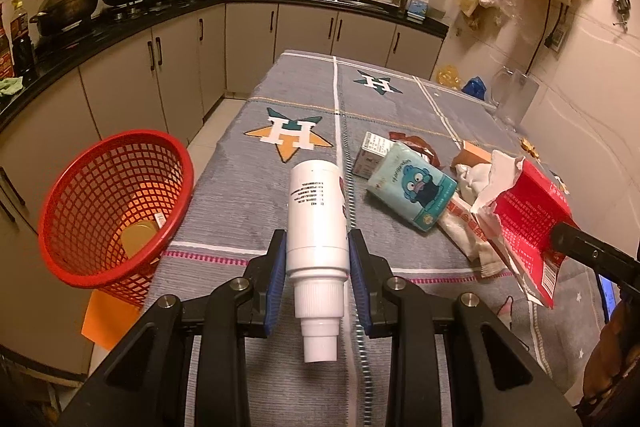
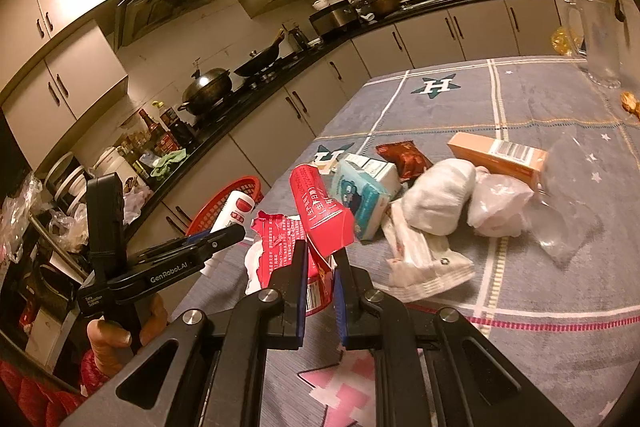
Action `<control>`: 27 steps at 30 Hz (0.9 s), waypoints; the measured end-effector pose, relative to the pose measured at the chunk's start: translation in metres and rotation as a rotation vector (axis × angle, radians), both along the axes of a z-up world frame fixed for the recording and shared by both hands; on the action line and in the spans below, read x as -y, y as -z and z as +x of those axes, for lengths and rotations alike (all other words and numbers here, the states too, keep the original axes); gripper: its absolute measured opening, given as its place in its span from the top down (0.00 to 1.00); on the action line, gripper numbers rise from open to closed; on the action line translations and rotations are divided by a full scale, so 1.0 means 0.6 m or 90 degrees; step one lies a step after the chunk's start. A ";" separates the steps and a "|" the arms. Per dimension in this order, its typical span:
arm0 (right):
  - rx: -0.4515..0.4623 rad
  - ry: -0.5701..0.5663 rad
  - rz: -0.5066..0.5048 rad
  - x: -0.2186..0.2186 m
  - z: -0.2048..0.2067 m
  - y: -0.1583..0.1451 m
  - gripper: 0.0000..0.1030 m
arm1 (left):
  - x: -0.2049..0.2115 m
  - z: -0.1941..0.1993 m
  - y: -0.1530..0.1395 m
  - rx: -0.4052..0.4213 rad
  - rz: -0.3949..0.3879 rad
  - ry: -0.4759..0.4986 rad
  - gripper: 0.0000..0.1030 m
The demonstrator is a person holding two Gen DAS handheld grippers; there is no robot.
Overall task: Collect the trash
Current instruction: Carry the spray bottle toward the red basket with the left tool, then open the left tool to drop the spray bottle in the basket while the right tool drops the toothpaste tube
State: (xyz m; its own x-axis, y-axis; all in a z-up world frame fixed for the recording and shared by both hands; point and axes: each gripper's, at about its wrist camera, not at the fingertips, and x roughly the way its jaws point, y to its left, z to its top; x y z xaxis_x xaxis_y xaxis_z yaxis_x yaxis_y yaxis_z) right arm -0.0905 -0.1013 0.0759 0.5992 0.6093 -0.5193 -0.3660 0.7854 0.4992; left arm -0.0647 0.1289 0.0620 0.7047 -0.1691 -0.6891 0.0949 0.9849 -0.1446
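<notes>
My left gripper point(image 1: 317, 259) is shut on a white plastic bottle point(image 1: 318, 223) and holds it above the table, cap toward the camera. A red mesh basket point(image 1: 114, 207) tilts at the table's left edge with a gold lid inside. My right gripper point(image 2: 322, 259) is shut on a torn red carton point(image 2: 316, 215), also seen at the right of the left wrist view point(image 1: 528, 223). Trash lies in a pile on the table: a teal tissue pack point(image 1: 412, 187), a small milk box point(image 1: 370, 155), white crumpled bags point(image 2: 436, 199), an orange box point(image 2: 496, 155), a brown wrapper point(image 2: 404, 159).
The table wears a grey cloth point(image 1: 280, 99) with star patterns. A clear pitcher point(image 1: 514, 95) stands at the far right by the wall. Kitchen counters with pots point(image 1: 68, 3) run along the left and back. The left gripper's body point(image 2: 160, 259) shows in the right wrist view.
</notes>
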 end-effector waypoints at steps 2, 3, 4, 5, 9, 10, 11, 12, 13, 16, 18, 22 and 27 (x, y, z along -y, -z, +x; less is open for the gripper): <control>0.000 -0.004 -0.001 -0.006 0.004 -0.002 0.88 | -0.007 0.000 -0.002 0.002 -0.002 -0.004 0.72; 0.000 -0.006 -0.001 -0.010 0.006 -0.003 0.88 | -0.010 0.000 -0.002 0.003 -0.003 -0.006 0.72; 0.000 -0.009 -0.001 -0.012 0.009 -0.003 0.88 | -0.014 0.000 -0.004 0.004 -0.003 -0.009 0.72; 0.000 -0.011 -0.002 -0.015 0.011 -0.003 0.88 | -0.018 0.000 -0.004 0.004 -0.003 -0.011 0.72; 0.000 -0.022 -0.005 -0.032 0.017 -0.006 0.88 | -0.033 0.000 -0.006 0.008 -0.004 -0.021 0.72; 0.001 -0.024 -0.007 -0.037 0.019 -0.007 0.88 | -0.036 0.001 -0.006 0.009 -0.004 -0.024 0.72; 0.001 -0.027 -0.007 -0.040 0.021 -0.007 0.88 | -0.041 0.001 -0.006 0.009 -0.005 -0.028 0.72; 0.000 -0.030 -0.007 -0.044 0.024 -0.007 0.88 | -0.046 0.001 -0.007 0.010 -0.006 -0.032 0.72; -0.001 -0.034 -0.006 -0.048 0.027 -0.008 0.88 | -0.051 0.002 -0.008 0.010 -0.007 -0.036 0.72; 0.000 -0.046 -0.006 -0.061 0.036 -0.014 0.88 | -0.070 -0.001 -0.012 0.015 -0.007 -0.050 0.72; 0.002 -0.055 -0.010 -0.074 0.041 -0.019 0.88 | -0.085 -0.002 -0.015 0.019 -0.006 -0.062 0.72; 0.010 -0.083 -0.021 -0.111 0.055 -0.033 0.88 | -0.121 -0.002 -0.020 0.024 -0.003 -0.091 0.72; -0.004 -0.120 -0.029 -0.172 0.081 -0.040 0.88 | -0.176 0.002 -0.023 0.025 -0.003 -0.134 0.72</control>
